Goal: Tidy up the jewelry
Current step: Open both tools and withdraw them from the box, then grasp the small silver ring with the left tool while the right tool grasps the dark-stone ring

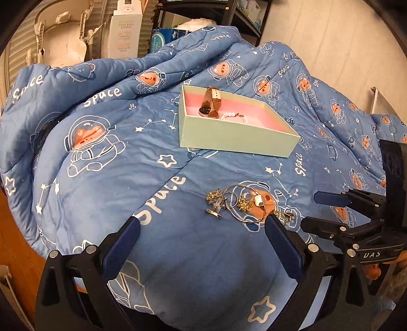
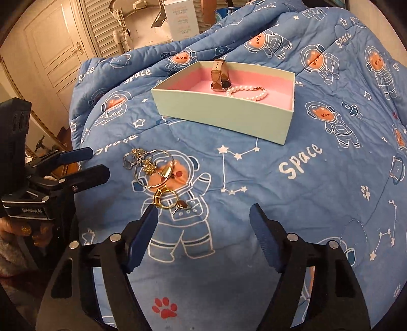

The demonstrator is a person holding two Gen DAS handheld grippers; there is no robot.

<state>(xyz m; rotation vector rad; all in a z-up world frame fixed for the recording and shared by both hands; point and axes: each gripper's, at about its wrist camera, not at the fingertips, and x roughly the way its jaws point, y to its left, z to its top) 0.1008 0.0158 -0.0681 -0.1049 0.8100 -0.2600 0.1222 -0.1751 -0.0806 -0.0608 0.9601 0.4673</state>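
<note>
Several loose pieces of jewelry [image 2: 155, 175] lie in a small heap on my blue quilt [image 2: 267, 193]: thin bangles, gold earrings, a ring. Beyond them sits the pale green box [image 2: 223, 112] with its pink lining, holding a watch [image 2: 220, 76] and a pearl bracelet [image 2: 248, 93]. My right tongs [image 2: 203, 216] hang spread, pinching nothing, the heap just off their left tip. My left tongs [image 1: 202, 226] are spread too, empty, near the same heap.

A blue space-print quilt [image 1: 106, 163] covers the bed; white cartons [image 1: 124, 30] and shelving [image 1: 236, 17] stand behind.
</note>
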